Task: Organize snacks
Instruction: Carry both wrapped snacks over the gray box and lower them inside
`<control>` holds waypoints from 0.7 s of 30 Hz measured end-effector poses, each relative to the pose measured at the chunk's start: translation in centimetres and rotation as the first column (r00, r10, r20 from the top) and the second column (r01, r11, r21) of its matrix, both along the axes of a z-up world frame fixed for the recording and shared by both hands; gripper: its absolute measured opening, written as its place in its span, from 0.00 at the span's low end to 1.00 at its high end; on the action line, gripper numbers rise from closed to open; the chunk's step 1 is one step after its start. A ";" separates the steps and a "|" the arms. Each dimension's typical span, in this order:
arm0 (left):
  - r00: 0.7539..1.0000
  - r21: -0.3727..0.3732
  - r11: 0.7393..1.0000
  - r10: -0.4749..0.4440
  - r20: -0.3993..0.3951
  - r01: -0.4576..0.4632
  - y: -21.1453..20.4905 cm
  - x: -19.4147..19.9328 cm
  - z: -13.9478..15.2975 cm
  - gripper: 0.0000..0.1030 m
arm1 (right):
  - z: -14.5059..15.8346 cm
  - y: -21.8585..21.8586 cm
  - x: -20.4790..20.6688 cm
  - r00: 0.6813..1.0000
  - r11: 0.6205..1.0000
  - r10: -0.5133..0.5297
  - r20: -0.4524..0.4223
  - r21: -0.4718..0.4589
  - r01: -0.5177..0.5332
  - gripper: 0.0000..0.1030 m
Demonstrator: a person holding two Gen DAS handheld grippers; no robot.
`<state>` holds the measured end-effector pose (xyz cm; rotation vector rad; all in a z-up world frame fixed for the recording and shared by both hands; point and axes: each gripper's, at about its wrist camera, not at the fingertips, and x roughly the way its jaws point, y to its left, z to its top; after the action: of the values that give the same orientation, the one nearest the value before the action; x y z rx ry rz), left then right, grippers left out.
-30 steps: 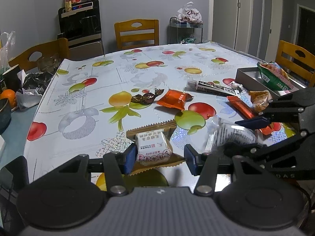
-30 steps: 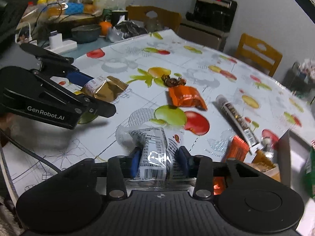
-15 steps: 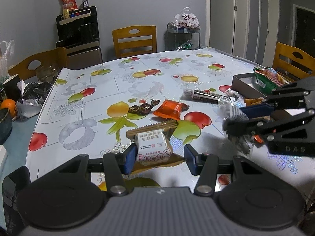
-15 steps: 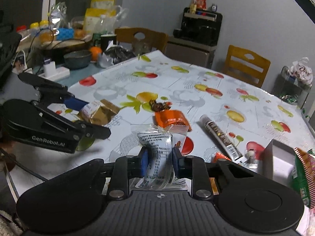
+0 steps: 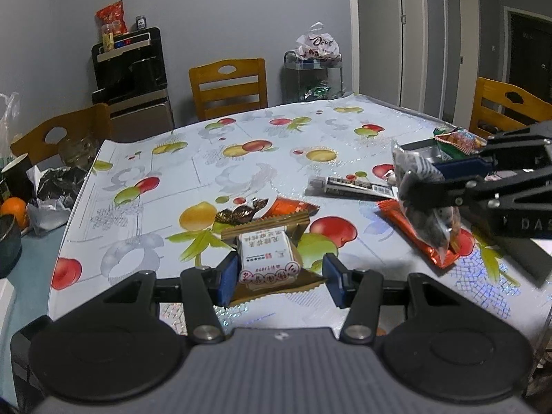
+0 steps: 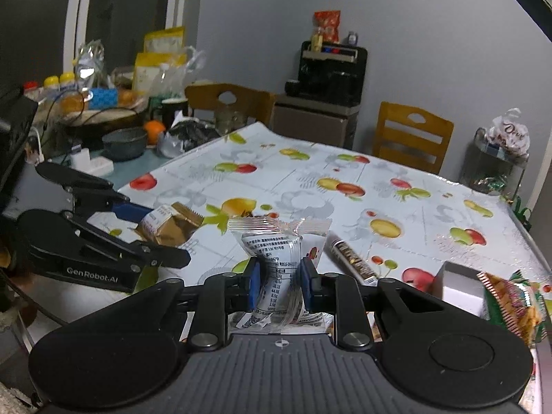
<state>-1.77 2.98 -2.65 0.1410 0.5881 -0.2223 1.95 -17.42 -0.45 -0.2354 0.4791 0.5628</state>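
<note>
My left gripper (image 5: 280, 277) is shut on a gold-wrapped pastry with a white label (image 5: 265, 258), held just above the fruit-print tablecloth (image 5: 241, 158). The right wrist view shows that same gripper (image 6: 167, 233) and pastry (image 6: 169, 224) at the left. My right gripper (image 6: 280, 283) is shut on a clear packet with a printed label (image 6: 279, 241), crumpled between the pads and lifted off the table. The left wrist view shows that gripper (image 5: 421, 183) at the right with the packet (image 5: 427, 217) hanging down. A grey box (image 6: 459, 283) at the table's right edge holds a green snack bag (image 6: 514, 303).
On the cloth lie an orange packet (image 5: 293, 207), a dark brown candy (image 5: 241, 212), a long dark tube pack (image 5: 352, 186) and an orange-red bar (image 5: 414, 231). Wooden chairs (image 5: 229, 86) ring the table. A bowl (image 6: 124, 141), an orange (image 6: 153, 129) and clutter crowd the far left end.
My right gripper has squeezed the clear packet tighter and lifted it off the table towards the box side. The left gripper has risen slightly with the gold pastry.
</note>
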 end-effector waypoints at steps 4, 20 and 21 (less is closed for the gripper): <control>1.000 0.004 1.000 -0.021 0.016 0.021 -0.9 0.0 0.7 0.48 | 0.8 -1.1 -0.3 1.000 1.000 -0.019 0.022 0.017 0.018 0.24; 0.980 0.040 0.982 -0.188 0.062 0.186 -8.0 1.1 3.9 0.48 | 2.9 -8.0 -1.8 0.986 0.988 -0.151 0.074 0.054 0.147 0.24; 0.976 0.042 0.978 -0.207 0.065 0.205 -8.7 1.1 4.1 0.48 | 3.0 -8.6 -1.9 0.983 0.985 -0.166 0.075 0.054 0.162 0.24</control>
<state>-0.63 -5.75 1.43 0.2433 0.5091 -0.4067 0.04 -25.99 2.54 -0.1699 0.4031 0.4018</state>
